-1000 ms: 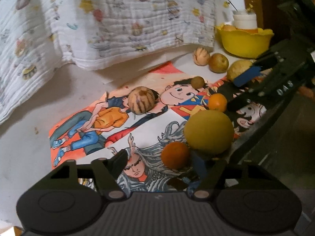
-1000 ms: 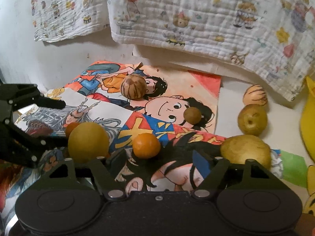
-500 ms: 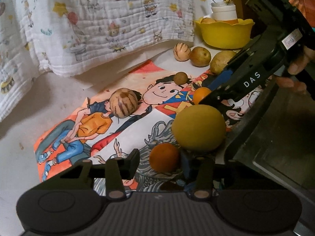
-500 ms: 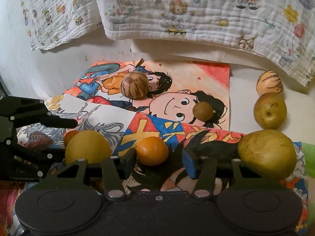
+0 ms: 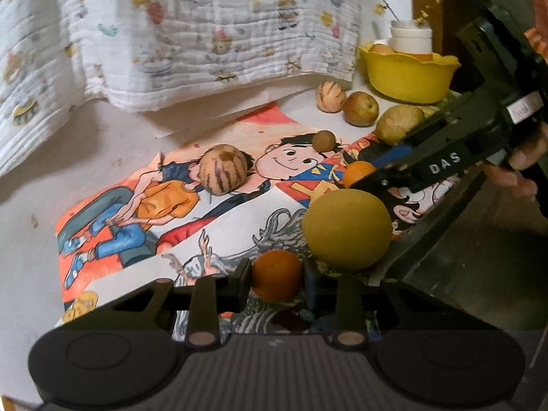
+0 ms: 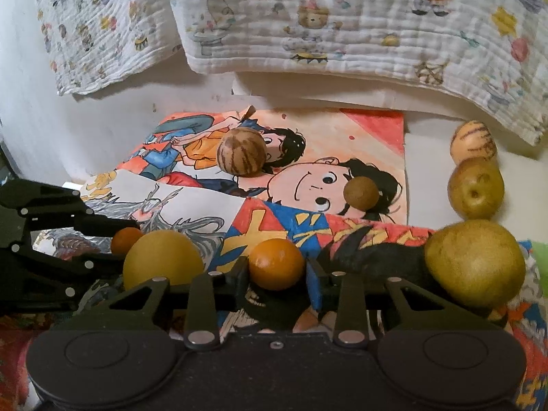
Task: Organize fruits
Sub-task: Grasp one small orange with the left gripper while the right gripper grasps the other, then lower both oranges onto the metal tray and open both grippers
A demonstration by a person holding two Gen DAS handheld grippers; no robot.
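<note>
Both tongs have just been closing, each gripping a small round orange fruit: left tongs (image 5: 276,279) on one (image 5: 276,275), right tongs (image 6: 276,270) on another (image 6: 276,263). The yellow plastic bowl (image 5: 407,75) lies at one o'clock, nearer the right.

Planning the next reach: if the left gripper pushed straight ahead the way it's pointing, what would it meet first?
The left gripper is already shut on a small orange. Straight beyond it lies the cartoon poster, so it would probably press the orange into that; the large yellow fruit sits just right of that line.
</note>
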